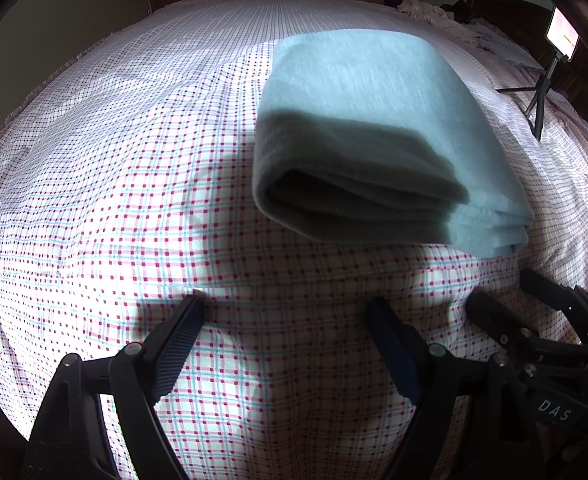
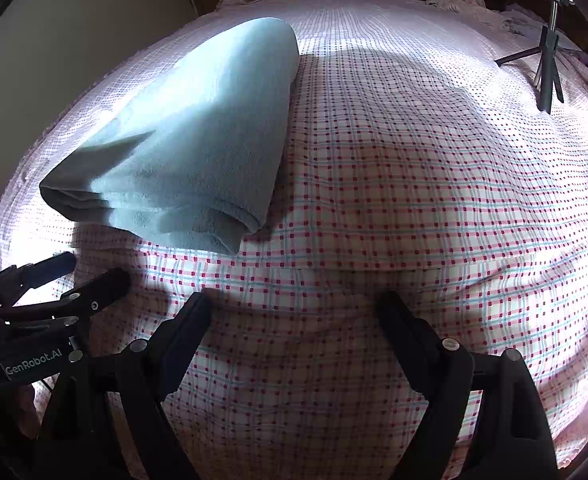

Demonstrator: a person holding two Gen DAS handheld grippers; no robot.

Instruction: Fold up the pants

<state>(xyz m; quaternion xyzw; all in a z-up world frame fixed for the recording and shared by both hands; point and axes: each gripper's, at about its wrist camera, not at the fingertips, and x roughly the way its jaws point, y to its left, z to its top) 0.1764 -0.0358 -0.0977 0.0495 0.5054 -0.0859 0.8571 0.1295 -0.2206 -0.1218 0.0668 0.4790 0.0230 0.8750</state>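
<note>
The light blue pants point(image 1: 373, 120) lie folded into a thick rectangular stack on the checked bed sheet point(image 1: 134, 200). They also show in the right wrist view point(image 2: 198, 128), at the upper left. My left gripper point(image 1: 286, 304) is open and empty, hovering over the sheet just in front of the stack. My right gripper point(image 2: 294, 300) is open and empty, to the right of the stack. The right gripper shows in the left wrist view point(image 1: 501, 292) at the lower right. The left gripper shows in the right wrist view point(image 2: 94, 268) at the lower left.
A phone on a small tripod point(image 1: 549, 76) stands on the bed at the far right; it also shows in the right wrist view point(image 2: 549, 48). Crumpled bedding point(image 1: 433, 14) lies by the headboard. A wall point(image 1: 54, 20) runs along the bed's left side.
</note>
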